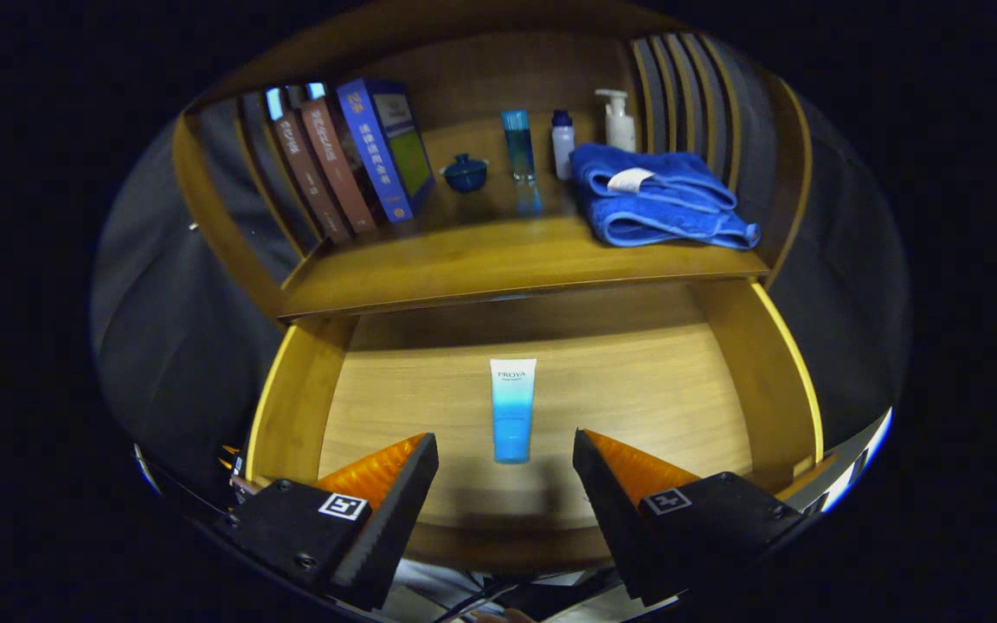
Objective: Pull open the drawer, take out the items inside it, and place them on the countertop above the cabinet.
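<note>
Gripper view, drawer pulled open. Nearest, the gripper (505, 472) hangs over the drawer's front edge with its fingers spread wide and holding nothing; one finger lies at about 7 o'clock and the other at about 5 o'clock from the gap's middle.

Just ahead, at 12 o'clock from that gap, a tube (512, 409) lies flat on the floor of the drawer (728, 398). Its long axis runs straight away from the fingers, along the 6-to-12 line, with the cap end near and the flat crimped end far. The near end sits almost level with the fingertips and centred between them, touching neither. The next move turns on this relation: judged from here, a short advance and descent at 12 o'clock would bring the fingers either side of the tube, closing across its narrow width with no turn of the wrist. Nothing else is seen in the drawer, and its side walls stand well apart from the tube, so nothing blocks the approach.

Beyond, the countertop (481, 260) overhangs the drawer's rear. It carries, from 10 o'clock round to 2 o'clock, leaning books (351, 156), a small lidded pot (465, 172), a tall bottle (517, 145), a short bottle (562, 143), a pump bottle (618, 121) and folded towels (659, 197). Bare wood near the front edge at 12 o'clock looks the likeliest landing place.
</note>
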The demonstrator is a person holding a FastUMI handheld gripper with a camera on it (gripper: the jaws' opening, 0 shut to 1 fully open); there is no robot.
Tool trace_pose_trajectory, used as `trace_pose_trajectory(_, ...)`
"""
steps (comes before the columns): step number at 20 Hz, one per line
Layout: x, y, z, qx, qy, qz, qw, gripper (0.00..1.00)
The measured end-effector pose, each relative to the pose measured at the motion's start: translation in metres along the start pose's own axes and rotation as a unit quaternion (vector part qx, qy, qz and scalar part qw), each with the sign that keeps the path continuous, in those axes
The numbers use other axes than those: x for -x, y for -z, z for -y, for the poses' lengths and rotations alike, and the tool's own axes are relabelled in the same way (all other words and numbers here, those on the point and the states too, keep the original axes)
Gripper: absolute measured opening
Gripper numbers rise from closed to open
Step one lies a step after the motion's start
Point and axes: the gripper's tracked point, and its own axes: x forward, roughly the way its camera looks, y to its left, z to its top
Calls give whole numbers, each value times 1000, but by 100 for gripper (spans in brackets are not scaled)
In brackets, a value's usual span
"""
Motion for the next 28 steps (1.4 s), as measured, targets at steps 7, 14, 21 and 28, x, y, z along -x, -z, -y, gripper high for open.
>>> trace_pose_trajectory(7,-69,25,5,-13,17,-140,990,100)
trace_pose_trajectory(14,-83,53,9,34,55,-215,975,100)
trace_pose_trajectory(21,-89,57,8,47,68,-224,971,100)
trace_pose_trajectory(28,-90,60,12,27,57,-228,972,39)
